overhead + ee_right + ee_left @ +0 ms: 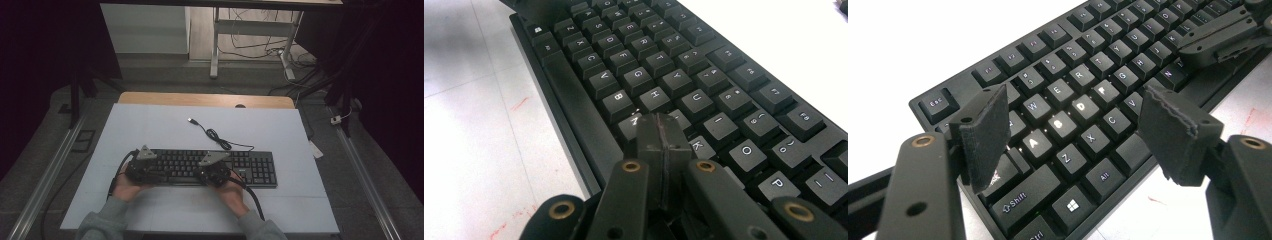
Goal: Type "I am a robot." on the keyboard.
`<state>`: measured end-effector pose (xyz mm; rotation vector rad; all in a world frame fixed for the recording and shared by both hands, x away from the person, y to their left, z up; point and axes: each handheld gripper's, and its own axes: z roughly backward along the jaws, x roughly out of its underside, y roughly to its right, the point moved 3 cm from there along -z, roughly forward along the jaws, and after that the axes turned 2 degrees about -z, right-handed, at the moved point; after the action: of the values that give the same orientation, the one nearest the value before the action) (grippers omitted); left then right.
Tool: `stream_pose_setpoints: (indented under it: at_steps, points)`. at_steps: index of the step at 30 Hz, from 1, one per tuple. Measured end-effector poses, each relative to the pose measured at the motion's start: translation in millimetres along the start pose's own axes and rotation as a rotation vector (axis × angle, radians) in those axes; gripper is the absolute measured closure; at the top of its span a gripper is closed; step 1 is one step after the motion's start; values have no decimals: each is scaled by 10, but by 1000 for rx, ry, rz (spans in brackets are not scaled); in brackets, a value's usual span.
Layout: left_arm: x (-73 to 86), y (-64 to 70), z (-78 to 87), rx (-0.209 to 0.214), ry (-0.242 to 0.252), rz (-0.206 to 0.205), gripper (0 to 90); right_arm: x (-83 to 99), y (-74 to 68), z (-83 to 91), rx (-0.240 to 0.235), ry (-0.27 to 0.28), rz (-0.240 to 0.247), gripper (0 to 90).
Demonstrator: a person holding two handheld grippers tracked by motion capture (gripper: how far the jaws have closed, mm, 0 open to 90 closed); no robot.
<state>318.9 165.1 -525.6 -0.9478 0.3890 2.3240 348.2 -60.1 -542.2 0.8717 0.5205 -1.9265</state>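
Observation:
A black keyboard (pixel 252 167) lies across the near half of the white table (pixel 165 130); its cable (pixel 217 136) curls away to a USB plug (pixel 191 120). My left gripper (pixel 149 167) hovers over the keyboard's left end. In the left gripper view the keyboard (pixel 1098 55) has lit A, S, D and F keys, and my left gripper (pixel 1075 107) is open above them with nothing between its pads. My right gripper (pixel 216 172) is over the keyboard's middle. In the right gripper view my right gripper (pixel 663 125) is shut and empty, its tip down at the keyboard's (pixel 674 50) N, M and J keys.
A person's hands and grey sleeves come in from the table's near edge. A wooden strip (pixel 205 99) runs along the far edge. Beyond it stand a white desk frame (pixel 215 45) and floor cables. Metal rails (pixel 365 175) run along both sides.

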Motion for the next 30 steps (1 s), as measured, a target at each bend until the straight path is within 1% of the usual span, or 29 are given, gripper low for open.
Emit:
stream_pose_setpoints:
  at_steps: [2,6,9,11,14,17,19,21,25,30]
  points:
    - [-2,2,2,0,4,3,285,-3,0,10,-2,4,2,896]
    - [-1,-4,13,-3,8,0,286,-35,8,80,1,47,-2,896]
    - [0,-10,17,-4,11,0,286,-50,28,145,4,68,-17,894]
    - [2,-14,13,-7,12,7,286,-51,44,182,8,78,-22,850]
    - [3,-14,25,-10,12,3,286,-42,76,232,18,88,-32,781]
    - [1,-13,36,-12,21,10,288,-13,107,292,26,101,-43,708]
    - [2,-15,40,-14,22,10,288,16,140,345,38,98,-43,667]
    - [2,-17,43,-14,24,12,288,48,177,400,43,107,-52,635]
    - [4,-17,51,-18,26,14,288,129,264,535,68,116,-69,578]
    - [1,-16,58,-16,31,10,288,265,359,697,97,115,-84,524]
